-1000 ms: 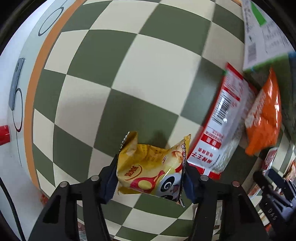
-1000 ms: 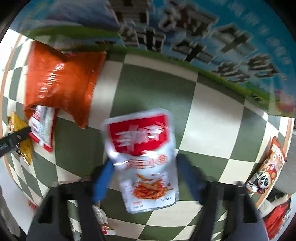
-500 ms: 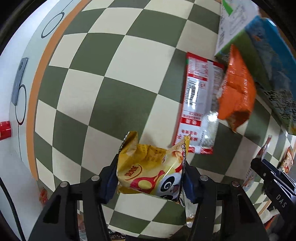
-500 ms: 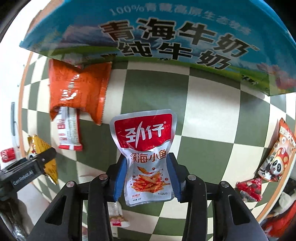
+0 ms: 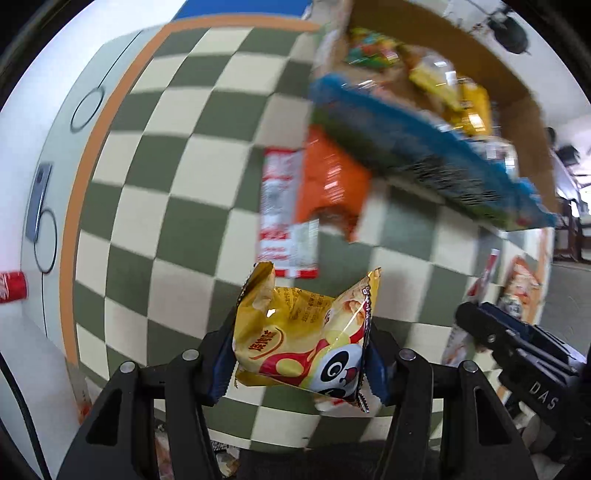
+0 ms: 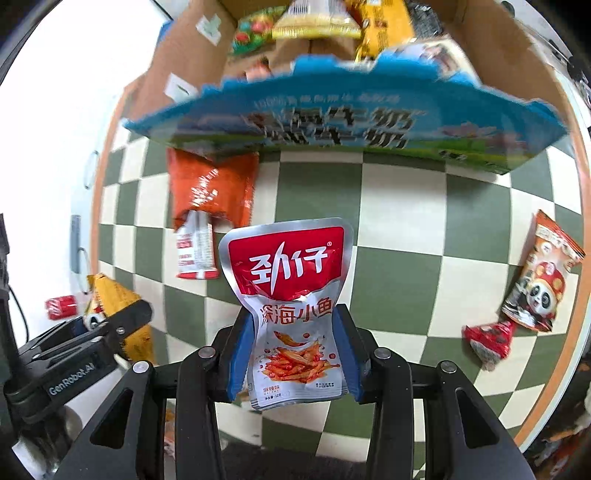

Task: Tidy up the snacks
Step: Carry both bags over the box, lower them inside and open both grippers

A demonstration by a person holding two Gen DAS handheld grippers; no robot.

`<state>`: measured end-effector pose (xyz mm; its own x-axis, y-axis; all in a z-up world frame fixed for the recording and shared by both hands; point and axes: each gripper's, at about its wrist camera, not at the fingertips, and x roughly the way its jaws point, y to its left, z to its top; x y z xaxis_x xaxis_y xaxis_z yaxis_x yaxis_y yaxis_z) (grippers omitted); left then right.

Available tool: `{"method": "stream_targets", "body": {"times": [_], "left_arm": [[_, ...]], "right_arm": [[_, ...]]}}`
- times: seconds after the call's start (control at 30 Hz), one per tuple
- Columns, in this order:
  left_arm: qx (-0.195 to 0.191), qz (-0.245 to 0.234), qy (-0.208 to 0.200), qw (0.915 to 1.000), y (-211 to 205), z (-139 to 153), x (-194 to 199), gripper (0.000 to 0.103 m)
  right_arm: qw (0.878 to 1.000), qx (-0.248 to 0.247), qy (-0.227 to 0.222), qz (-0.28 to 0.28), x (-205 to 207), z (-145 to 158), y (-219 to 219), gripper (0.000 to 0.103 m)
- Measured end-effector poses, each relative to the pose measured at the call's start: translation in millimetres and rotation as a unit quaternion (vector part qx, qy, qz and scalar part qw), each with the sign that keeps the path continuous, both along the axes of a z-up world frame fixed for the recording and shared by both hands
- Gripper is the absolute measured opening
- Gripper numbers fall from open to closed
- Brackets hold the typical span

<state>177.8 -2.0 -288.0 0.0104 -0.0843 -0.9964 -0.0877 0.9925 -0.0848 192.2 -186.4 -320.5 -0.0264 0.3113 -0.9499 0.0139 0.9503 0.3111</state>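
Note:
My left gripper (image 5: 301, 354) is shut on a yellow panda snack bag (image 5: 306, 339), held above the checkered cloth. My right gripper (image 6: 293, 354) is shut on a red and silver fish snack pouch (image 6: 291, 306), also held up. Ahead stands a blue milk carton box (image 6: 343, 125) with an open top holding several snack packs (image 6: 317, 26); it also shows in the left wrist view (image 5: 424, 147). The left gripper with its yellow bag appears at the lower left of the right wrist view (image 6: 110, 325). The right gripper's body shows at the right of the left wrist view (image 5: 517, 354).
An orange bag (image 6: 212, 184) and a red-white packet (image 6: 195, 247) lie on the cloth in front of the box. A panda snack (image 6: 539, 288) and a small red wrapper (image 6: 487, 339) lie at the right. A red can (image 6: 61, 308) lies off the cloth at left.
Both grippers have risen and tilted up with their packs, so the box's open top and its contents now come into view. Both views are a little blurred.

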Motion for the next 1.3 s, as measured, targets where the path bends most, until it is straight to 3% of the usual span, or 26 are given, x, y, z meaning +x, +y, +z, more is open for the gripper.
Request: {"method": "stream_targets", "body": {"times": [0.1,0.43,0.6,0.77,0.97,1.3], "left_arm": [[-0.015,-0.023,-0.022,0.9994,32,28,24,0.056],[-0.031,-0.077,-0.079,0.9934,-6,75,106,0.056],[-0.032,-0.095,-0.076,0.9920,-28,76,164,0.056],[-0.016,-0.105,-0.057,0.9927,-39,57,218,0.056],[0.000,-0.113,-0.022,0.9933,-46,20,266,0.056],[0.004,-0.121,0.036,0.9920,-52,-31,290,0.058]], "right_arm": [[1.000,0.013,-0.019,-0.010,-6,34,-7,0.045],[0.992,0.042,-0.102,-0.060,25,125,-49,0.045],[0.987,0.026,-0.133,-0.087,67,143,-70,0.045],[0.986,-0.003,-0.129,-0.104,122,132,-88,0.045],[0.987,-0.041,-0.104,-0.117,182,94,-103,0.045],[0.987,-0.086,-0.077,-0.112,230,52,-108,0.046]]}}
